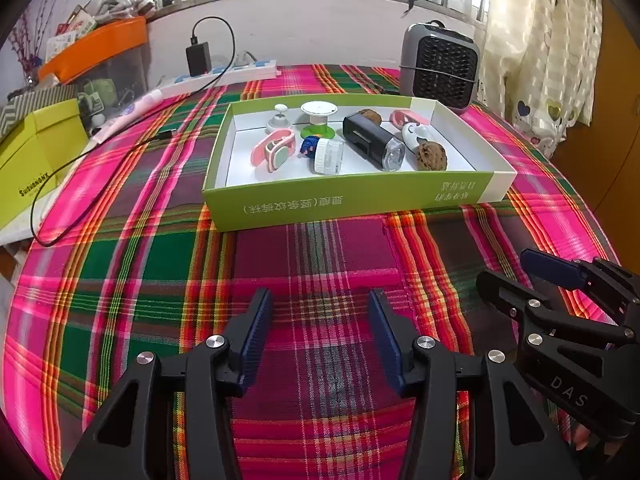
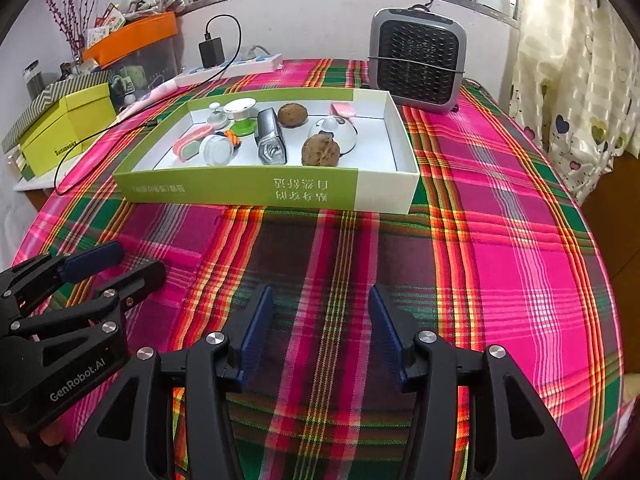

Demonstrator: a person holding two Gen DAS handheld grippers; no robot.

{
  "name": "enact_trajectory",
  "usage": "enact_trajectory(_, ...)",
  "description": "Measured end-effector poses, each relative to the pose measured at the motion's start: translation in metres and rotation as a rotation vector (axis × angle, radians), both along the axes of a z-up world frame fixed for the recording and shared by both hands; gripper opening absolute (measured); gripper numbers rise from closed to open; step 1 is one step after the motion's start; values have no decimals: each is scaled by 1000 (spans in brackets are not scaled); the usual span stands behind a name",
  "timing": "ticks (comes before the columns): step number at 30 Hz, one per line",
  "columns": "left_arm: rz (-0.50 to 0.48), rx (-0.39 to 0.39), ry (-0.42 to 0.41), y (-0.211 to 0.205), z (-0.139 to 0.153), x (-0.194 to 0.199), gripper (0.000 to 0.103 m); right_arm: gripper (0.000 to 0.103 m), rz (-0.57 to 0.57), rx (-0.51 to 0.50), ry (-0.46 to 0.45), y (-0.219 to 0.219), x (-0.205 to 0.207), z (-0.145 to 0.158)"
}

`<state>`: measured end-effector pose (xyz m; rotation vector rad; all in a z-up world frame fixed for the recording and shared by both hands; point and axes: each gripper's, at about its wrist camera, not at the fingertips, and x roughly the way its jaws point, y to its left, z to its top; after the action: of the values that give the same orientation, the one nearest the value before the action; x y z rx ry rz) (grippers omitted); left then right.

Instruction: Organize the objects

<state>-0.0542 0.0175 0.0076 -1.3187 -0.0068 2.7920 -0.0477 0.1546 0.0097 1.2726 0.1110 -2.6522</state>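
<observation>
Nearest the cameras, both grippers hover low over the plaid tablecloth [image 1: 320, 264] by the table's near edge, side by side and pointing toward the window. The left gripper [image 1: 320, 338] has its blue pads spread wide with only cloth between them; the right gripper [image 2: 320, 332] is likewise spread and empty. This looks like a resting stance, with nothing left on the bare cloth to pick up.

Past a stretch of bare cloth, toward the table's far edge, sits the green box lid [image 1: 348, 202], used as a tray so the small things stay corralled. Along its near wall lie a pink wristband [image 1: 274, 150], a white jar [image 1: 329, 156], a black flashlight [image 1: 374, 140] and a walnut [image 1: 431, 156] (a second walnut sits further back). Behind them stand a green-and-white spool [image 1: 319, 118] and a small white knob [image 1: 279, 118]. Everything appears gathered, so the sorting seems largely done.

Beyond the tray, at the far right corner, stands a grey heater [image 1: 440, 68]; a power strip [image 1: 224, 74] lies along the far edge.
</observation>
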Motion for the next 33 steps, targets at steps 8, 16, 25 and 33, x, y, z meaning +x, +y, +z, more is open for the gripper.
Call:
enact_trajectory(8,0,-4,0,0,0,0,49,51,0,1,0,0,0,0)
enact_trajectory(16,0,-5,0,1,0,1,50,51,0,2,0,-1,1,0)
enact_trajectory(25,0,-5,0,1,0,1,50,51,0,2,0,-1,0,0)
enact_trajectory(33,-1,-6,-1,1,0,1,50,51,0,3,0,-1,0,0)
